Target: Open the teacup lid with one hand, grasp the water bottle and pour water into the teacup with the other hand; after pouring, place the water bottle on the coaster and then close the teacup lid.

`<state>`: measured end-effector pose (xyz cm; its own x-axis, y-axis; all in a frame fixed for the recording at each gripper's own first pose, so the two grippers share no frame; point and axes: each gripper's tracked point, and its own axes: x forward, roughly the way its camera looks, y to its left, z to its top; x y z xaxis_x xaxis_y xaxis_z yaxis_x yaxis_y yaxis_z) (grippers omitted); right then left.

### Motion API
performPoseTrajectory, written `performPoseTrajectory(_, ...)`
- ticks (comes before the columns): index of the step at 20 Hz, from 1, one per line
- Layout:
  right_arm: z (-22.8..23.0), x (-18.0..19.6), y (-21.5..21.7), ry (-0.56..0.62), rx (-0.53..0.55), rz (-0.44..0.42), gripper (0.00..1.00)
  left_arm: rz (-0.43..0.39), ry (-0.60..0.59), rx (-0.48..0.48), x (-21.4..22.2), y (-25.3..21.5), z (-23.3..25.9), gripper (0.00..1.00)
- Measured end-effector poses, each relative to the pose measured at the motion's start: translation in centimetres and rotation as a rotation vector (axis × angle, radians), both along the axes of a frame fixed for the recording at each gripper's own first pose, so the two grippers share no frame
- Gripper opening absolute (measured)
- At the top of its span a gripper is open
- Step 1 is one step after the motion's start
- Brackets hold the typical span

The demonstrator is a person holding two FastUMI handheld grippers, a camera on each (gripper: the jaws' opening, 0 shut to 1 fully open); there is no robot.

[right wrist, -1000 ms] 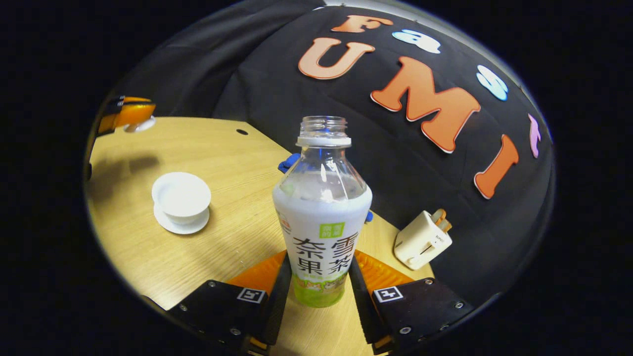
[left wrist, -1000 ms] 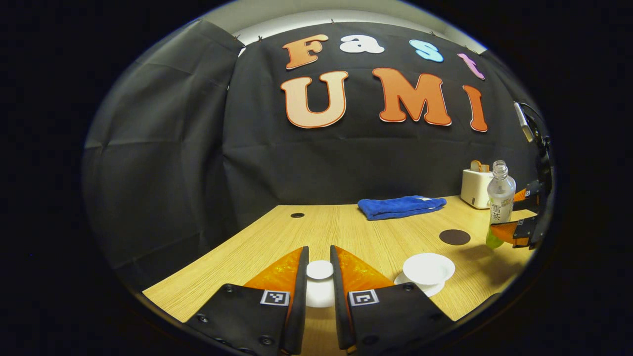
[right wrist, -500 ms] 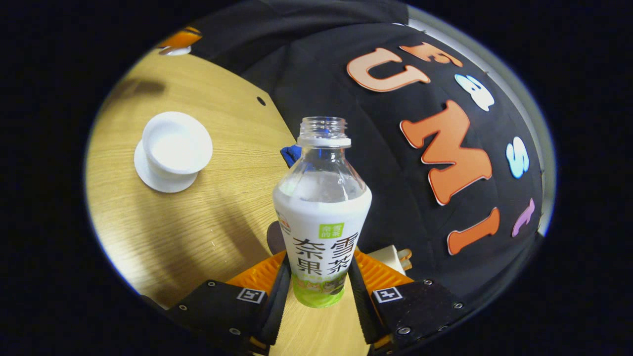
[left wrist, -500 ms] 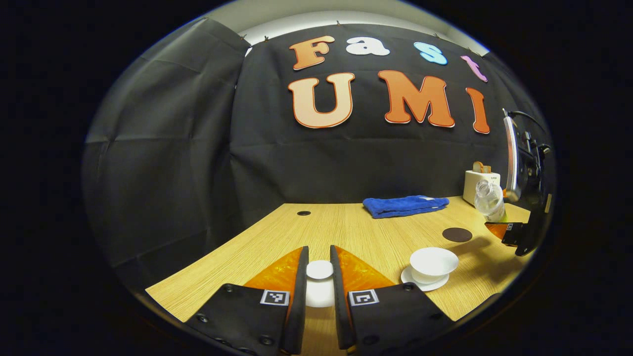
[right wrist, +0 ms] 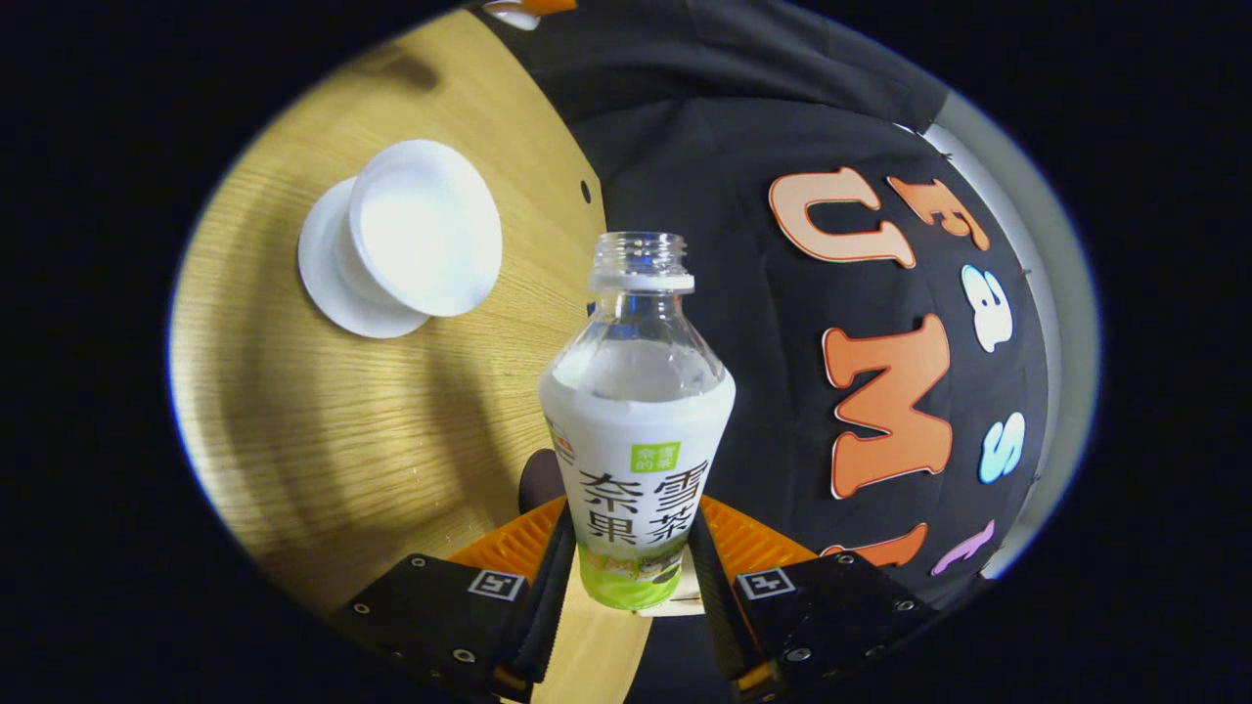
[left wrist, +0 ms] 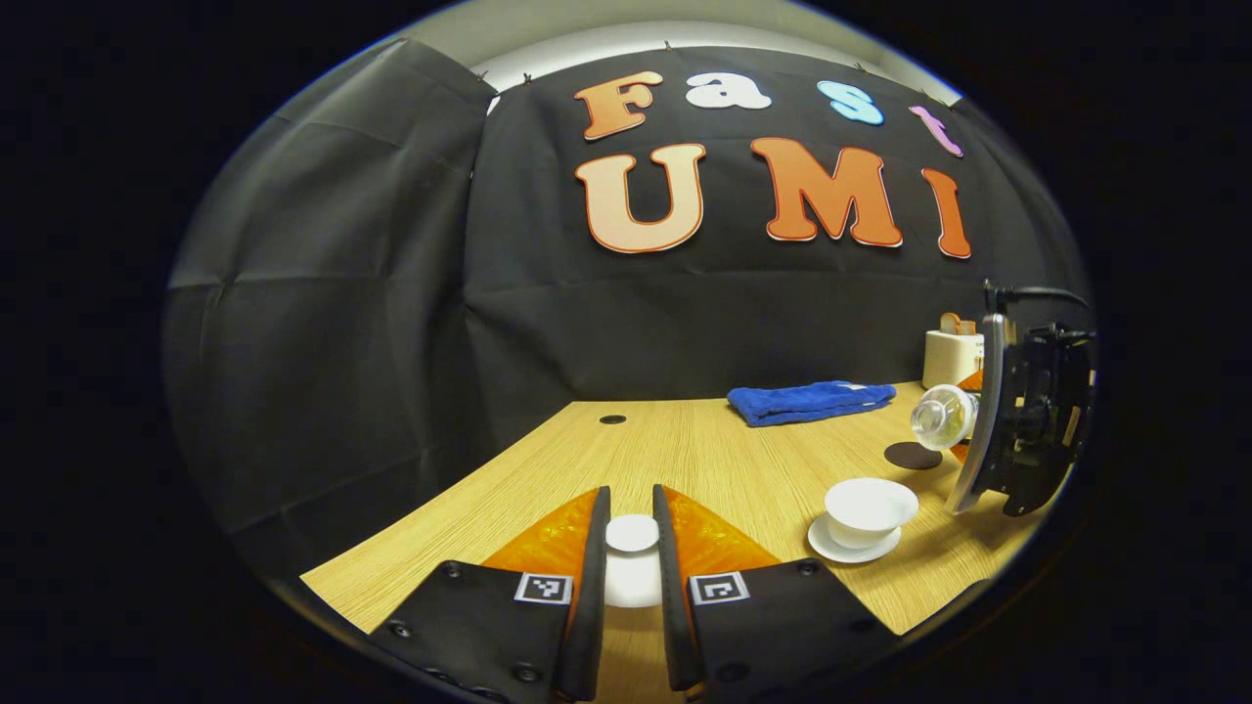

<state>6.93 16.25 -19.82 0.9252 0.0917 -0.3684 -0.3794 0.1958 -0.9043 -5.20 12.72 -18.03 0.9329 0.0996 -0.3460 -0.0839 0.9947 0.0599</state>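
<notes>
Both fingers of the left gripper (left wrist: 632, 587) press on the knob of the white teacup lid (left wrist: 632, 557), held level above the near edge of the wooden table (left wrist: 704, 460). The right gripper (right wrist: 626, 577) clamps the uncapped clear water bottle (right wrist: 634, 430), tilted toward the open white teacup (left wrist: 870, 506) on its saucer (left wrist: 831, 544). A round dark coaster (left wrist: 912, 455) lies just behind the cup; a blue towel (left wrist: 810, 401) and toaster (left wrist: 951, 357) sit at the far edge.
</notes>
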Motion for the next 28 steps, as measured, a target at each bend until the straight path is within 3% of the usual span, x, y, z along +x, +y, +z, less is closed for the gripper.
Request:
performPoseTrajectory(7, -0.7, 0.9, -0.2, -0.065, -0.159, 0.047, 0.61, -0.004, 0.017, 0.000, 0.0, 0.2, -0.7, 0.27)
performPoseTrajectory(9, -0.8, 1.0, 0.0, -0.084, -0.201, 0.066, 0.64, -0.004, 0.023, 0.003, 0.2, 0.3, -1.1, 0.30)
performPoseTrajectory(10, -0.9, 1.0, 0.0, -0.088, -0.215, 0.076, 0.67, -0.003, 0.026, 0.003, 0.1, 0.4, -1.1, 0.30)
performPoseTrajectory(11, -0.9, 1.0, 0.0, -0.093, -0.226, 0.084, 0.64, -0.004, 0.028, 0.000, 0.0, 0.4, -1.1, 0.27)
performPoseTrajectory(14, -0.8, 1.2, 0.1, -0.116, -0.265, 0.112, 0.61, -0.002, 0.042, -0.007, -0.3, 0.5, -1.7, 0.30)
performPoseTrajectory(19, -0.4, 0.9, 0.9, -0.174, -0.322, 0.164, 0.64, 0.009, 0.047, -0.003, -0.9, 1.3, -1.8, 0.30)
performPoseTrajectory(28, 3.8, 2.3, 1.8, -0.284, -0.381, 0.228, 0.64, 0.017, 0.042, 0.005, -1.2, 2.1, -1.4, 0.30)
